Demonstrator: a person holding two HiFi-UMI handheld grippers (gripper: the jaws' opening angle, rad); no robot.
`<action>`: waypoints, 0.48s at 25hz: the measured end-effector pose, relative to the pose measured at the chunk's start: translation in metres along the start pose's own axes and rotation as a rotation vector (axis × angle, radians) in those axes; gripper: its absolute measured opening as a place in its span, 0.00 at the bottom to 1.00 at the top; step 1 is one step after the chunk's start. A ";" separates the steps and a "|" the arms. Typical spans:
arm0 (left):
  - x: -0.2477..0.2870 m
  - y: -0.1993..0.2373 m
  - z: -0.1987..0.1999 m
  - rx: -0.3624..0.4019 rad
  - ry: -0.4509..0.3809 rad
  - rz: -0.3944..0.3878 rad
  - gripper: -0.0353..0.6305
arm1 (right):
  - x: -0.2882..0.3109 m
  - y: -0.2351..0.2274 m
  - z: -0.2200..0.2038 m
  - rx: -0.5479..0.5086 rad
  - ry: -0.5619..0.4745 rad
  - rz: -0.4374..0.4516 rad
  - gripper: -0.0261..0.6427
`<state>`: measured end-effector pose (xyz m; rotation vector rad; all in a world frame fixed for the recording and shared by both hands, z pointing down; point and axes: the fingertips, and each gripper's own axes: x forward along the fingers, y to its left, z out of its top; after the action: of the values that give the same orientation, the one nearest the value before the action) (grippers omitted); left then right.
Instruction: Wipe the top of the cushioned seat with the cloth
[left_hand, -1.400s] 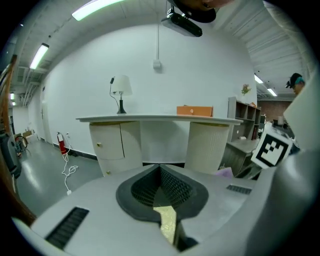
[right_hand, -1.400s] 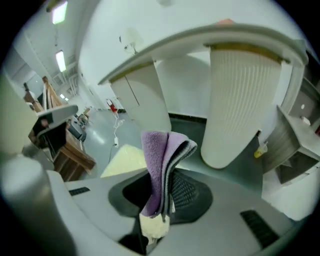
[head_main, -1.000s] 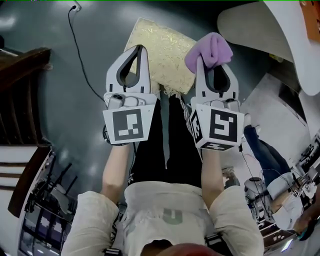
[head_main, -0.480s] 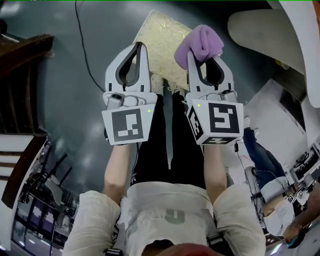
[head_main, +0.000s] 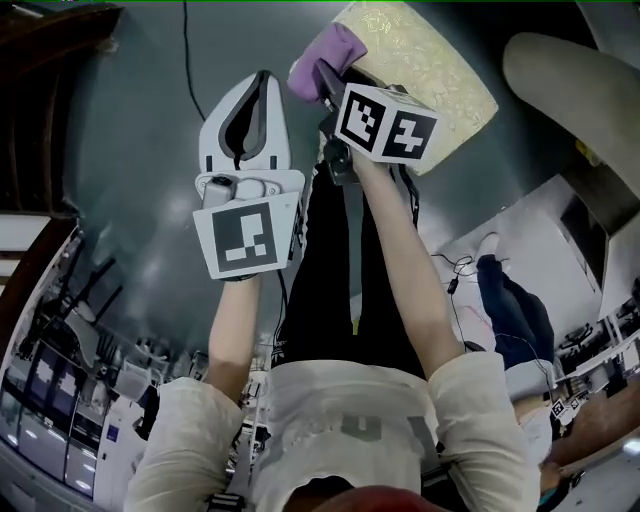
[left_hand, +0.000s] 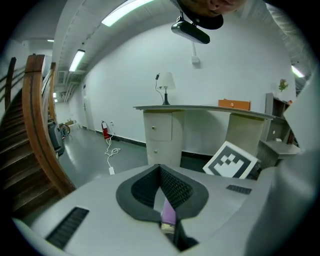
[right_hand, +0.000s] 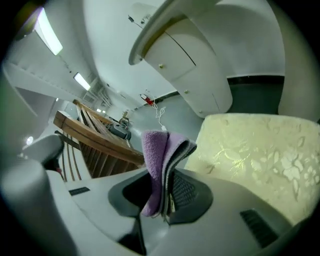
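Two grippers are showing in my hands. My right gripper (right_hand: 167, 170) is clamping a folded purple cloth (head_main: 325, 52) right at one edge of the cream patterned cushioned seat (head_main: 430, 60). My left gripper (head_main: 263, 80) is hanging beside the seat, pinched closed with nothing in it.

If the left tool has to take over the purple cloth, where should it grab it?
Probably the folded bunch of the purple cloth standing clear beyond the right tool's tips. Bring the left tool, opened first, from its own side, across the folds, so all layers get pinched.
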<state>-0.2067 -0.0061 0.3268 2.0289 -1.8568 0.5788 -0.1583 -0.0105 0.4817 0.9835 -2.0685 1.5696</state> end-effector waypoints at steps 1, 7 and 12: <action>-0.003 0.008 -0.004 -0.010 0.004 0.013 0.06 | 0.013 -0.003 -0.010 0.005 0.027 -0.022 0.18; -0.014 0.033 -0.016 -0.055 0.010 0.045 0.06 | 0.053 -0.009 -0.038 -0.060 0.116 -0.122 0.18; -0.018 0.044 -0.020 -0.062 0.009 0.054 0.06 | 0.065 -0.020 -0.044 -0.064 0.133 -0.162 0.18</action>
<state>-0.2529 0.0155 0.3340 1.9391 -1.9059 0.5373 -0.1950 0.0082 0.5519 0.9701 -1.8870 1.4375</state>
